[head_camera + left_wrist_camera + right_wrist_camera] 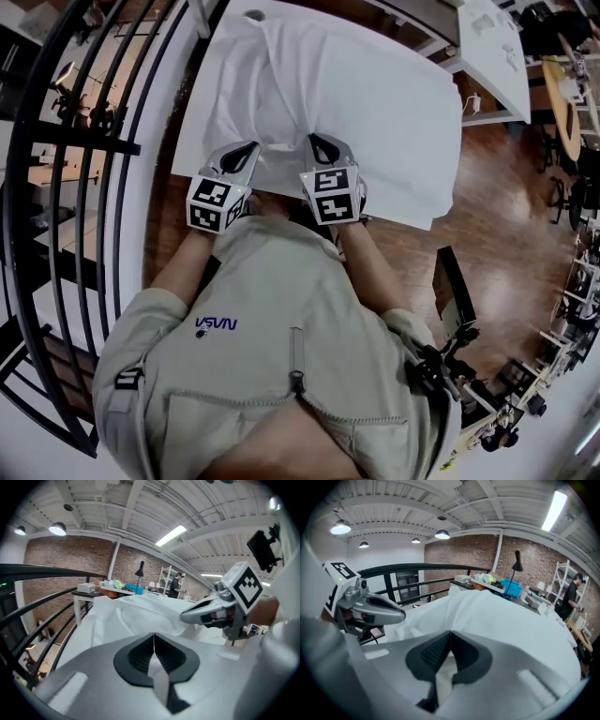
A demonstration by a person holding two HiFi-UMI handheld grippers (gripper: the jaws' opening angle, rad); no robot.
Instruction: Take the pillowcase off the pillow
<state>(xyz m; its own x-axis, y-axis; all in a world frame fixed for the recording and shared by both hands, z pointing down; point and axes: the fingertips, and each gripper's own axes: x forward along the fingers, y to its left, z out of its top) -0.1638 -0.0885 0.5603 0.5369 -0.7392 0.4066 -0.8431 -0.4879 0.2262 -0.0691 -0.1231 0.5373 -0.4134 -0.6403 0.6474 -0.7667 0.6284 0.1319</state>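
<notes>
Fingers [136, 657] of left gripper [244, 156] and right gripper [322, 153] were clamped shut, each pinching white pillowcase [319, 84] fabric at its near edge; judged best to pull evenly, both pinches firm, freeing the pillow inside.

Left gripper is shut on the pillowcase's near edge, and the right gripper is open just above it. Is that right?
Not quite: the right gripper is not open. Its jaws are shut on the pillowcase fabric, as the right gripper view shows. The left gripper is shut on the near edge, as you said.
</notes>
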